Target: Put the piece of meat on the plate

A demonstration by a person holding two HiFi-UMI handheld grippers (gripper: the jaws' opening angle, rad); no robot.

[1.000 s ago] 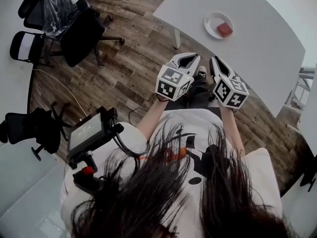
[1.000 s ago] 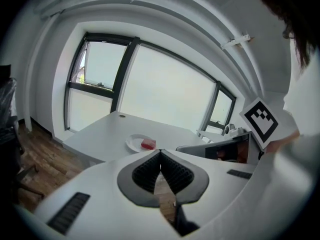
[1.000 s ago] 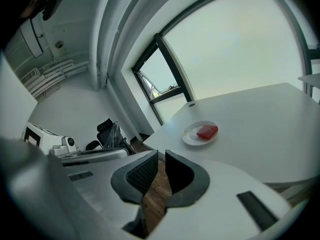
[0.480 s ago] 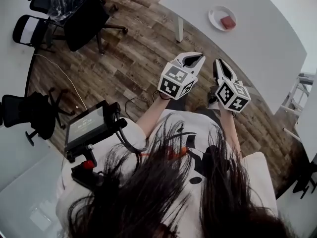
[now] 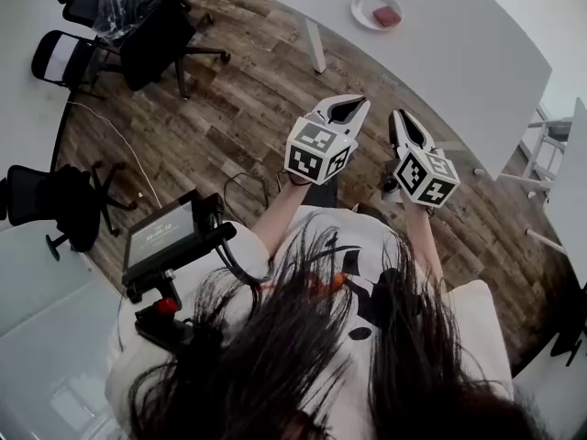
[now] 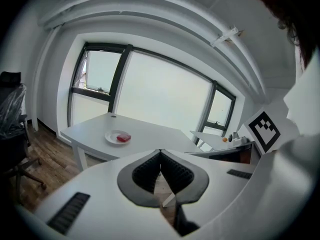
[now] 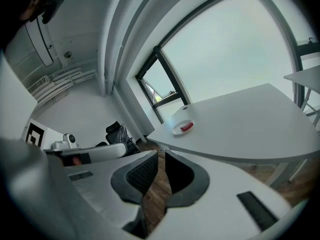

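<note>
A white plate with the red piece of meat on it stands on the white table at the top of the head view. The plate and the meat show small and far off in the left gripper view. In the right gripper view the plate and the meat are as distant. My left gripper and right gripper hang side by side over the wooden floor, well short of the table. Both are shut and empty, left and right.
Black office chairs stand at the left on the wooden floor. A handheld screen device sits at the person's left side. A table leg is between me and the plate. Another white table edges in at the right.
The table and plate have slid up and to the left in the head view. Both grippers stay shut, empty and side by side.
</note>
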